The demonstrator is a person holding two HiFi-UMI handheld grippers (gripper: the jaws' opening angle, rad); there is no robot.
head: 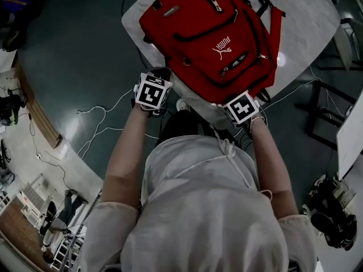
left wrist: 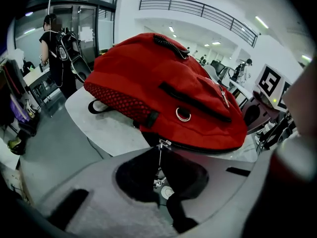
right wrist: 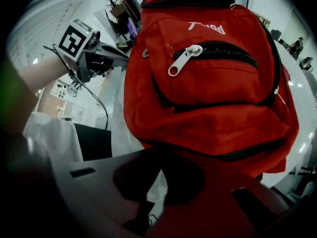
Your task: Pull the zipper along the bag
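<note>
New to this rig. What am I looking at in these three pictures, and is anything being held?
No robot here: a person holds a two-jaw gripper in each hand. The top-down picture comes from a head camera; the other two come from cameras riding on each gripper. A red fabric backpack lies on a white round table. The left gripper is closed on the thin metal zipper pull at the bag's edge. The right gripper seems to pinch the backpack's lower edge, steadying it.
</note>
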